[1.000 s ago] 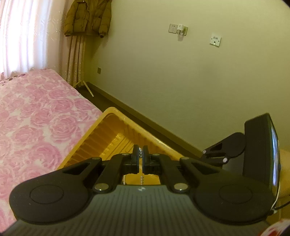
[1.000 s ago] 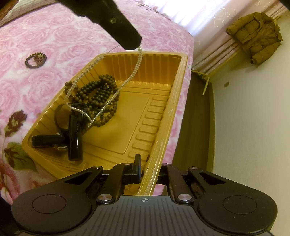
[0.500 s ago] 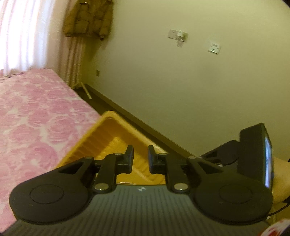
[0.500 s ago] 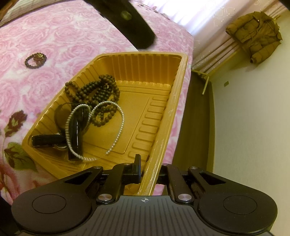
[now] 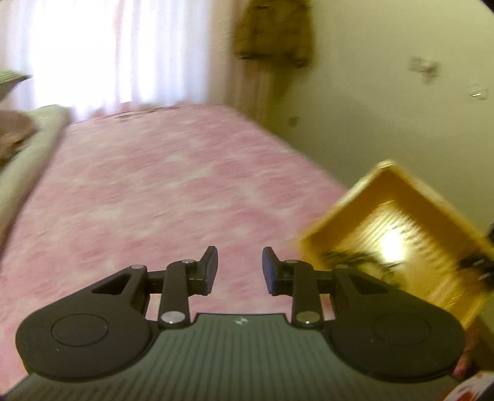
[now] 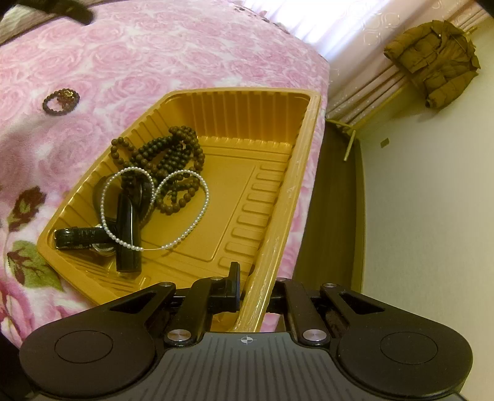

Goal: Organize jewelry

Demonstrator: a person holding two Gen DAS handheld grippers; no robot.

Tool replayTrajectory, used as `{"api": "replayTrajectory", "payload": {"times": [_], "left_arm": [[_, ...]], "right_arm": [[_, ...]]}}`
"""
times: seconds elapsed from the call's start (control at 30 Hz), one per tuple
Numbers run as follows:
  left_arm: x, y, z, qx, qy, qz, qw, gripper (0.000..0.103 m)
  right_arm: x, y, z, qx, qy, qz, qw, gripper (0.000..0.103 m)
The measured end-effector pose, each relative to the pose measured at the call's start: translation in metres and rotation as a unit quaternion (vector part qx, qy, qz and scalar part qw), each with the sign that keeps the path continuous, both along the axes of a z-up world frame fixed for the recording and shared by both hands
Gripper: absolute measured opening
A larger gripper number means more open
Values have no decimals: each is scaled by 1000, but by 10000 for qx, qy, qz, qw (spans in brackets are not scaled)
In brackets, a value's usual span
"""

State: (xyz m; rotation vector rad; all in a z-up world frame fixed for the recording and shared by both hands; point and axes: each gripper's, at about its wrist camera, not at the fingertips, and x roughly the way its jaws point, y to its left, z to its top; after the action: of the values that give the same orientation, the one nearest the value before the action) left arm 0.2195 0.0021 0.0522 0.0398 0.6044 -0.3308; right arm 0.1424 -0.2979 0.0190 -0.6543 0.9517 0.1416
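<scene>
The ribbed, mustard-yellow plastic tray point(image 6: 279, 172) sits on the pink rose-patterned bedspread point(image 6: 160, 55) at the bed's edge, and everything is placed from it; inside the tray, toward its left half, lies a heap of dark brown wooden bead strands point(image 6: 168, 154); draped over that heap and the pieces nearer the camera is the thin white pearl necklace point(image 6: 203, 197), lying in two loops on the tray floor; under the pearls sit glossy black strap-like pieces point(image 6: 126, 237), which I cannot identify more closely; outside the tray, to its upper left on the bedspread, a small dark beaded bracelet point(image 6: 60, 101) lies alone.

The right gripper point(image 6: 253, 287) is pinched on the tray's near rim, one finger inside the wall and one outside, pads pressed to the plastic.

The left gripper point(image 5: 240, 271) is over bare bedspread to the left of the tray; its jaws have just been opening and now stand apart with nothing between them; that view is motion-blurred, the tray point(image 5: 364, 203) showing at its right edge.

A brown padded jacket point(image 6: 432, 58) hangs on the wall beyond the tray's far end, beside the pale curtain point(image 6: 364, 21).
</scene>
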Motion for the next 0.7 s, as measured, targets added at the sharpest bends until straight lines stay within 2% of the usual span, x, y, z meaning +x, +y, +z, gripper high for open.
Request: {"api": "replayTrajectory", "payload": {"times": [0.13, 0.27, 0.53, 0.7], "left_arm": [[-2, 38, -22, -117, 175, 458, 9987, 28], [-9, 52, -45, -46, 311, 703, 9970, 28], [-17, 49, -85, -260, 704, 678, 9949, 27], [-11, 36, -100, -227, 843, 628, 9942, 27]], "right_arm": [[0, 0, -1, -24, 10, -4, 10000, 8], [1, 0, -2, -39, 28, -10, 10000, 8], [3, 1, -4, -68, 53, -27, 10000, 8], [3, 1, -4, -68, 52, -29, 10000, 8]]}}
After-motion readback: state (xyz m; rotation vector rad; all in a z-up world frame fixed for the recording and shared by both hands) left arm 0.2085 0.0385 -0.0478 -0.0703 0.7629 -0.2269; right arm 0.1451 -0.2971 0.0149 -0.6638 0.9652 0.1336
